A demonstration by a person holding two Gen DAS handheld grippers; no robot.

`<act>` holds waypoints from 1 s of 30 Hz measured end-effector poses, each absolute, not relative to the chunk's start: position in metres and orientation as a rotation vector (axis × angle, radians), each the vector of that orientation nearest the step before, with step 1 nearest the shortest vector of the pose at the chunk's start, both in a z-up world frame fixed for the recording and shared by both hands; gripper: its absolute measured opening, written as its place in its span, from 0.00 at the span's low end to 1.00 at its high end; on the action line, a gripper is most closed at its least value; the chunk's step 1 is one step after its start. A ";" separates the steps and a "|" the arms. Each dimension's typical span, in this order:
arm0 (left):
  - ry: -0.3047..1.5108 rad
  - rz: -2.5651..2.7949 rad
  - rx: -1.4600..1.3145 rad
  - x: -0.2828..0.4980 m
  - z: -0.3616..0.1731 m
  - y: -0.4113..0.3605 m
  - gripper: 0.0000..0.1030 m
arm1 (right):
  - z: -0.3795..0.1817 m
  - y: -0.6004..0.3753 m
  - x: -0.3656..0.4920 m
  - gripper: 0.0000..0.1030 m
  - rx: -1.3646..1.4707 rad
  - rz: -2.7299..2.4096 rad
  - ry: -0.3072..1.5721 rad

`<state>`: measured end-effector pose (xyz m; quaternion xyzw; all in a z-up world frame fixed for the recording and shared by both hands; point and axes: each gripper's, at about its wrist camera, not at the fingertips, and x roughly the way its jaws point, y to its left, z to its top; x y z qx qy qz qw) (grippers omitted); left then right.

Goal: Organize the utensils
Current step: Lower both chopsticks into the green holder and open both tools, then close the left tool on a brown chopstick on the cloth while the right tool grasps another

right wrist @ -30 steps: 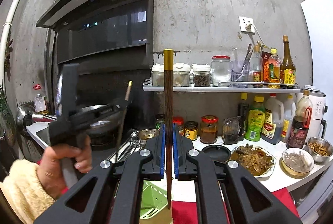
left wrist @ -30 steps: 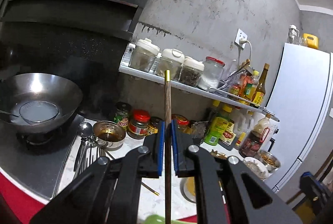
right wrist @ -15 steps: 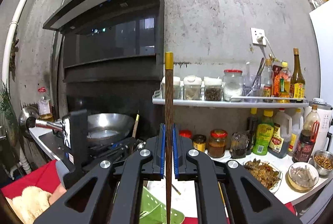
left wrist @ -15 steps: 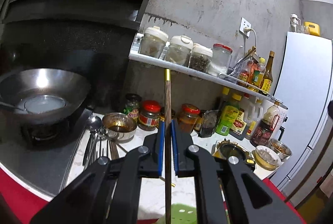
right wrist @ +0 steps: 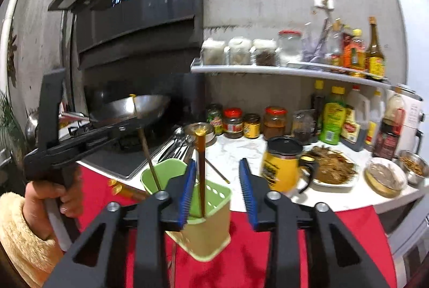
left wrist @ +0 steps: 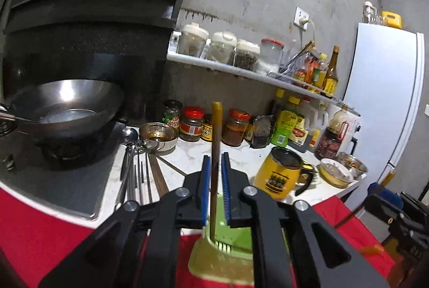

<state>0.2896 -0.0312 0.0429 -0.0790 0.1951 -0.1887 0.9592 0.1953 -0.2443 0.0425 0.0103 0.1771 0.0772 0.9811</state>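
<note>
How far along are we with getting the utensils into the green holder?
Done: nothing sits fully stowed that I can confirm. In hand: both chopsticks are going into the green holder. The right gripper has just opened and its chopstick stands in it; the left gripper has been opening around the other chopstick, tip already inside. Left: spoons and chopsticks on the counter.

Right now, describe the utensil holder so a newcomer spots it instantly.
Find the white counter right of the wok. At its front edge, on the red cloth, stands the green utensil holder: the only green plastic tub, with two gold-tipped chopsticks standing in it.
</note>
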 end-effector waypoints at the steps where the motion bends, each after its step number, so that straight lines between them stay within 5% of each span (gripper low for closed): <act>1: 0.389 -0.380 -0.165 0.279 0.048 -0.027 0.19 | 0.047 -0.249 0.182 0.36 0.024 0.145 0.355; 6: 0.423 -0.318 -0.110 0.209 0.059 -0.010 0.31 | 0.045 -0.264 0.125 0.39 0.019 0.122 0.394; 19: 0.764 -0.192 -0.003 0.074 -0.068 0.009 0.32 | -0.066 -0.257 0.037 0.40 0.052 0.140 0.680; 30: 0.901 -0.453 0.047 0.036 -0.104 -0.027 0.36 | -0.099 -0.244 0.033 0.40 0.054 0.190 0.761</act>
